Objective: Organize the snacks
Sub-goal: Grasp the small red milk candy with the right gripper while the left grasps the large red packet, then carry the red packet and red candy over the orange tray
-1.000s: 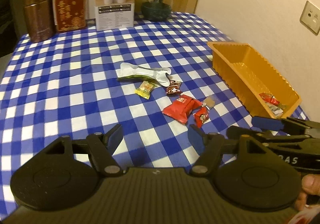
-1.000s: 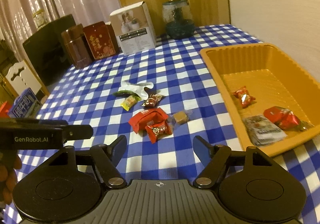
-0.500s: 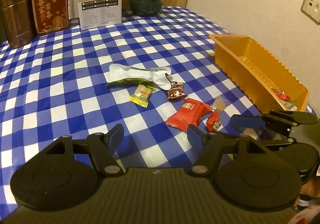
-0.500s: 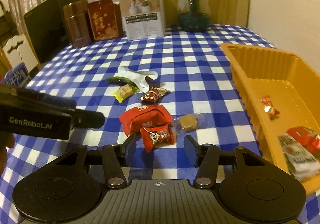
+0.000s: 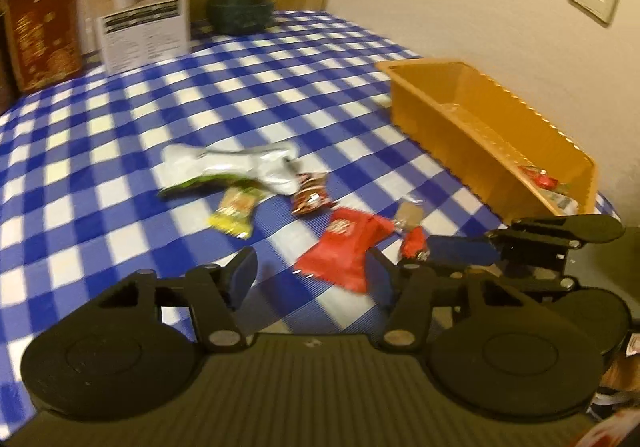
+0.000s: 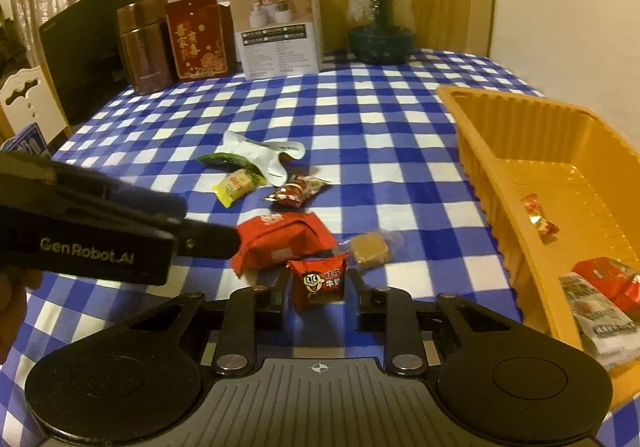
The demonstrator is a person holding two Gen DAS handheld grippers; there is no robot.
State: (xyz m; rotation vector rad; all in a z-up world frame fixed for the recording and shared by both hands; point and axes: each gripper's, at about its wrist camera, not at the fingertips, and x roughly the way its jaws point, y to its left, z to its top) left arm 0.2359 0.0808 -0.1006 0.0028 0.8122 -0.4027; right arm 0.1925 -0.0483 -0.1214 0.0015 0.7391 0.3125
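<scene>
Loose snacks lie mid-table on the blue checked cloth. My right gripper (image 6: pixel 319 291) has its fingers closed in on either side of a small red candy packet (image 6: pixel 319 280); they look to be touching it. Behind it lie a larger red packet (image 6: pixel 280 241), a brown caramel (image 6: pixel 370 245), a dark red candy (image 6: pixel 298 189), a yellow candy (image 6: pixel 236 185) and a white-green wrapper (image 6: pixel 256 153). My left gripper (image 5: pixel 312 277) is open, hovering just before the larger red packet (image 5: pixel 344 247). The orange tray (image 6: pixel 500 151) at right holds several snacks.
At the table's far edge stand a brown tin (image 6: pixel 144 43), a red box (image 6: pixel 198 37), a white box (image 6: pixel 278 29) and a glass jar (image 6: pixel 380 21). A wall runs along the right behind the tray. The left gripper's body (image 6: pixel 92 231) crosses the right wrist view.
My right gripper has moved forward and narrowed its fingers around the small red candy packet. My left gripper has moved forward and right toward the larger red packet, staying open.
</scene>
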